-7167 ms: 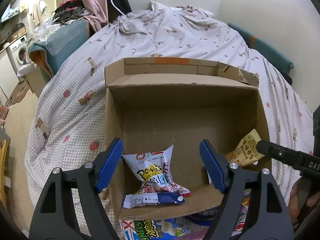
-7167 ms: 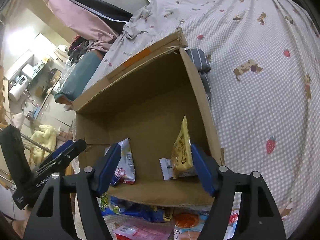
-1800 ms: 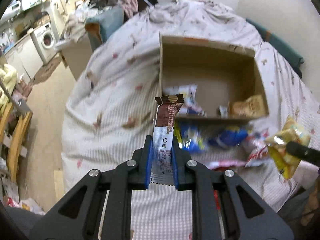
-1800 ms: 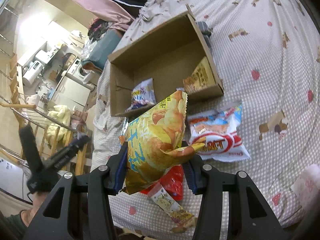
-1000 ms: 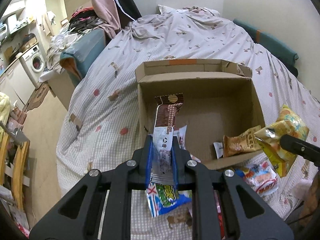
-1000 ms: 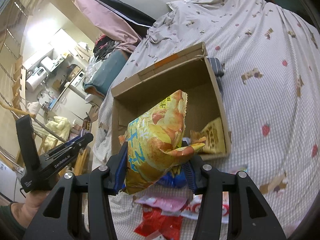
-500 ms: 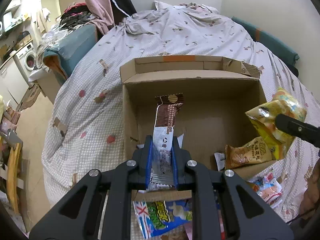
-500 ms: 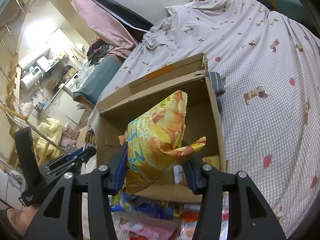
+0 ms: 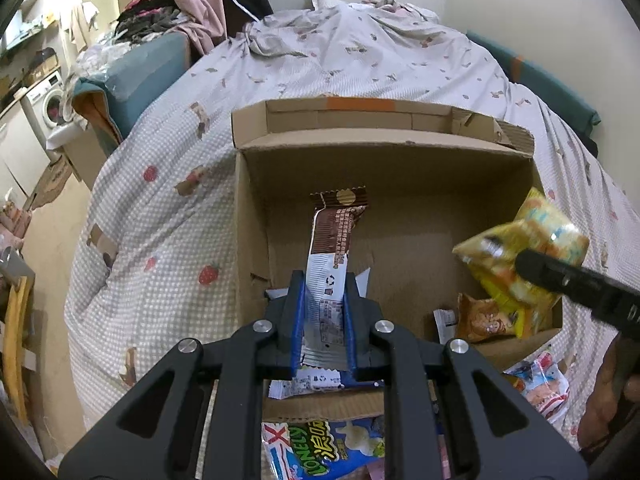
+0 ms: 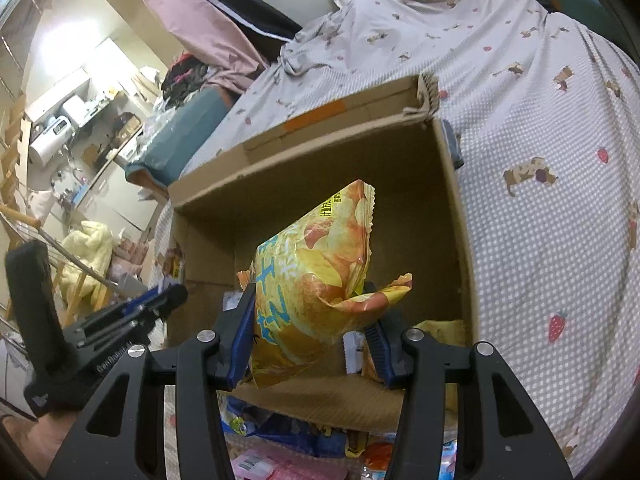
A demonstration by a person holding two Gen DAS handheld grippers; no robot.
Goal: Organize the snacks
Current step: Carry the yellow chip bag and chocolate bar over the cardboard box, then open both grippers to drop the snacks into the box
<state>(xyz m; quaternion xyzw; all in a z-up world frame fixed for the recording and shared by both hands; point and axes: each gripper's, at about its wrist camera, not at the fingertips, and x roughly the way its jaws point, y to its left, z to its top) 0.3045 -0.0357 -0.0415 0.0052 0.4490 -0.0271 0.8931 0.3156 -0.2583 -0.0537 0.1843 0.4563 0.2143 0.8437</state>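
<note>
Your left gripper (image 9: 323,320): black frame with blue-padded jaws, drawn almost fully together on the white lower end of a long brown-and-white snack bar wrapper (image 9: 334,248), which stands up from the jaws with its crimped brown top over the inside of the box. Your right gripper (image 10: 310,332): same build, jaws about half apart and pressed on both sides of a puffy yellow crisp bag (image 10: 316,276) printed with crisps and blue characters; the bag tilts up and to the right, over the open box. Open brown cardboard box (image 9: 400,216): sits on a bed under a pale checked quilt (image 9: 168,216) printed with strawberries and small animals; its far flap carries a strip of orange tape. Contents of the box: a small orange-brown snack packet (image 9: 480,318) in the near right corner, just below the held crisp bag in the left wrist view; a flat white-and-blue wrapper (image 9: 308,382) against the near wall, under your left gripper. On the quilt outside the near wall: a blue-and-green bag lettered "LONELY" (image 9: 320,448), a red-and-white packet (image 9: 540,380) to its right, and pink and blue packets seen only in part. Far left of the room: a white washing machine (image 9: 50,106) and piled laundry.
</note>
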